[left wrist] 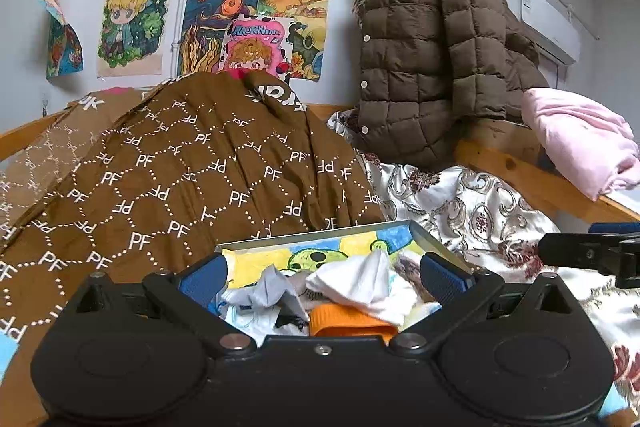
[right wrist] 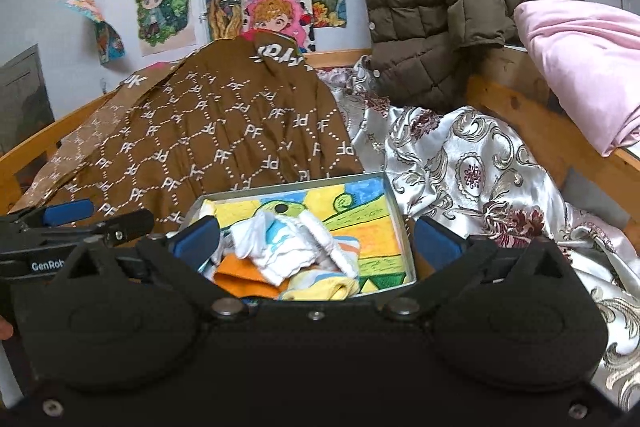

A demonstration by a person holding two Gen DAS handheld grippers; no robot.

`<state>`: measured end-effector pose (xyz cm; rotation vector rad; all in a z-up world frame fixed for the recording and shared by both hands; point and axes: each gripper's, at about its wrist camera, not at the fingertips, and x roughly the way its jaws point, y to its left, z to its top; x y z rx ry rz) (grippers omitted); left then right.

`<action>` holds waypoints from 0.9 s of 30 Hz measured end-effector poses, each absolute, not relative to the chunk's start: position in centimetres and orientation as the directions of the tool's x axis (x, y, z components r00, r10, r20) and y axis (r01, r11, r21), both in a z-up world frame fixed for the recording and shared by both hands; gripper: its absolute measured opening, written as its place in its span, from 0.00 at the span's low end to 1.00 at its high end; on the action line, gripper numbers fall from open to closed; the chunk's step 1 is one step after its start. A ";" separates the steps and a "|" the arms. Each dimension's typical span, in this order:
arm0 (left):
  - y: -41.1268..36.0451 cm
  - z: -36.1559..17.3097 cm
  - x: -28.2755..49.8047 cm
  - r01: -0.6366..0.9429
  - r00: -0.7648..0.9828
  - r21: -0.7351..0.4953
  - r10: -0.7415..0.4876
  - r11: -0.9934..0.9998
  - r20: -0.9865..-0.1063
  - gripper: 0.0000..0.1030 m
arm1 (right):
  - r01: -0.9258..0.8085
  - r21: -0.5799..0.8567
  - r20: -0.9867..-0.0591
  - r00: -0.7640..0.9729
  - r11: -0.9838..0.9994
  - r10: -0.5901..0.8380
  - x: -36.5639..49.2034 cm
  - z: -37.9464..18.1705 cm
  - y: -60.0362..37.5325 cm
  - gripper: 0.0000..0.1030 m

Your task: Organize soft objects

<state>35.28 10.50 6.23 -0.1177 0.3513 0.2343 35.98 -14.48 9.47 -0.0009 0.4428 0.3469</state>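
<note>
A shallow grey-rimmed box lined with a bright crayon drawing sits on the bed against a brown quilt printed with white "PF" letters, with a silvery floral satin cover to its right. The soft things to be sorted, a heap of small white, blue-striped, yellow and orange socks and cloths, lie inside the box at its near end. The right gripper hovers above the heap with its blue-padded fingers spread as wide as they go and nothing between them; the left gripper is likewise open and empty over the same pile. The risk from here seems to be crowding: both tools are close together above one small box, so they could knock into each other or catch its rim and shove it across the slippery satin. The cloths are tangled, so a pinch may lift several at once, or drag one over the edge.
</note>
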 end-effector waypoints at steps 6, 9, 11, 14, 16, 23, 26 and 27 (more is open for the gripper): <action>10.3 6.6 33.2 -0.251 0.912 -0.067 0.212 0.966 -0.350 0.99 | -0.358 0.040 -0.413 0.844 0.933 0.341 32.4 10.4 -13.6 0.99; 10.3 6.7 32.0 -0.255 0.909 -0.055 0.220 0.965 -0.354 0.99 | -0.368 0.037 -0.410 0.842 0.929 0.349 30.5 11.0 -13.5 0.99; 10.3 6.6 30.9 -0.247 0.911 -0.046 0.216 0.968 -0.350 0.99 | -0.371 0.043 -0.405 0.843 0.928 0.356 29.1 11.4 -13.5 0.99; 10.1 6.5 29.4 -0.233 0.912 -0.033 0.207 0.972 -0.354 0.99 | -0.365 0.047 -0.390 0.850 0.930 0.354 26.5 11.6 -13.5 0.99; 9.9 6.2 28.3 -0.225 0.910 -0.030 0.198 0.974 -0.364 0.99 | -0.365 0.042 -0.391 0.851 0.930 0.351 24.9 11.3 -13.7 1.00; 8.9 6.1 25.9 -0.182 0.910 -0.022 0.160 0.983 -0.381 0.99 | -0.349 0.043 -0.394 0.855 0.936 0.337 20.1 10.4 -14.5 0.99; 8.6 6.3 25.3 -0.175 0.915 -0.028 0.152 0.984 -0.375 0.99 | -0.337 0.042 -0.397 0.858 0.940 0.326 18.8 10.1 -14.8 0.99; 8.5 6.3 25.1 -0.173 0.916 -0.031 0.149 0.984 -0.373 0.99 | -0.335 0.042 -0.397 0.859 0.941 0.324 18.7 9.8 -15.1 0.99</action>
